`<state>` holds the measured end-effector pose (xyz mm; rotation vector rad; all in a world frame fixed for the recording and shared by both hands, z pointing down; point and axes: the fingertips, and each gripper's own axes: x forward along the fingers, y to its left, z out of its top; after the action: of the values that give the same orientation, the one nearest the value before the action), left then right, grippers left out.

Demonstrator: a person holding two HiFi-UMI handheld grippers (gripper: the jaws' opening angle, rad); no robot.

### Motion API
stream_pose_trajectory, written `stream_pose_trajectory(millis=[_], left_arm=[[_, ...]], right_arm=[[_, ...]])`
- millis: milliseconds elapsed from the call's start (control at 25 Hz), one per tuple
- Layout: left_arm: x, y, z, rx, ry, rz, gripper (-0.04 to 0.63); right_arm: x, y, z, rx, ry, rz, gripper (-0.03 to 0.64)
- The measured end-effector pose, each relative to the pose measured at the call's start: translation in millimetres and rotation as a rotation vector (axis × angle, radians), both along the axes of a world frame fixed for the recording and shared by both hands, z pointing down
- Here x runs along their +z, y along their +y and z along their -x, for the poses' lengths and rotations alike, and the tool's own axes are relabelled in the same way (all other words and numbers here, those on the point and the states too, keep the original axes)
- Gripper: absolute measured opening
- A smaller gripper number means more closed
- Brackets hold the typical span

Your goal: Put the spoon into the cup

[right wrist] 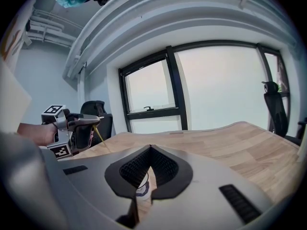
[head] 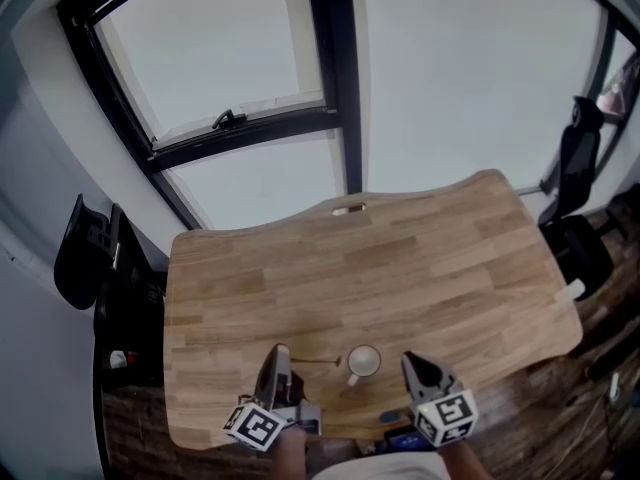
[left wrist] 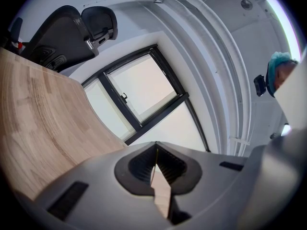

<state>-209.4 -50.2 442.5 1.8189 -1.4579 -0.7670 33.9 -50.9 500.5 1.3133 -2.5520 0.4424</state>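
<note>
A small white cup point(head: 363, 362) stands near the front edge of the wooden table point(head: 400, 258), its handle turned toward me. Left of it, a thin golden-brown spoon point(head: 318, 361) runs out from the tip of my left gripper point(head: 281, 354), which is shut on the spoon's handle end. In the right gripper view the spoon point(right wrist: 101, 139) slants down from the left gripper point(right wrist: 91, 124). My right gripper point(head: 411, 361) hovers right of the cup, shut and empty. Through the slit below its tips point(right wrist: 150, 147) part of the cup point(right wrist: 142, 188) shows. In its own view the left gripper point(left wrist: 156, 145) has its jaws pressed together.
A black office chair point(head: 85, 248) stands off the table's left edge and another point(head: 578, 168) at the right. A large black-framed window point(head: 330, 88) lies beyond the far edge. A hand point(right wrist: 33, 133) holds the left gripper.
</note>
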Motion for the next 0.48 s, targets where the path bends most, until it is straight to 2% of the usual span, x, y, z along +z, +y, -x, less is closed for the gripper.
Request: stream_pose_trajectory(millis=[320, 480], left_arm=[[19, 0, 0, -0.006, 0.002, 0.036, -0.002], [18, -5, -1, -0.017, 0.019, 0.03, -0.002]], right_arm=[[11, -3, 0, -0.013, 0.004, 0.019, -0.003], [15, -6, -4, -0.016, 0.012, 0.024, -0.003]])
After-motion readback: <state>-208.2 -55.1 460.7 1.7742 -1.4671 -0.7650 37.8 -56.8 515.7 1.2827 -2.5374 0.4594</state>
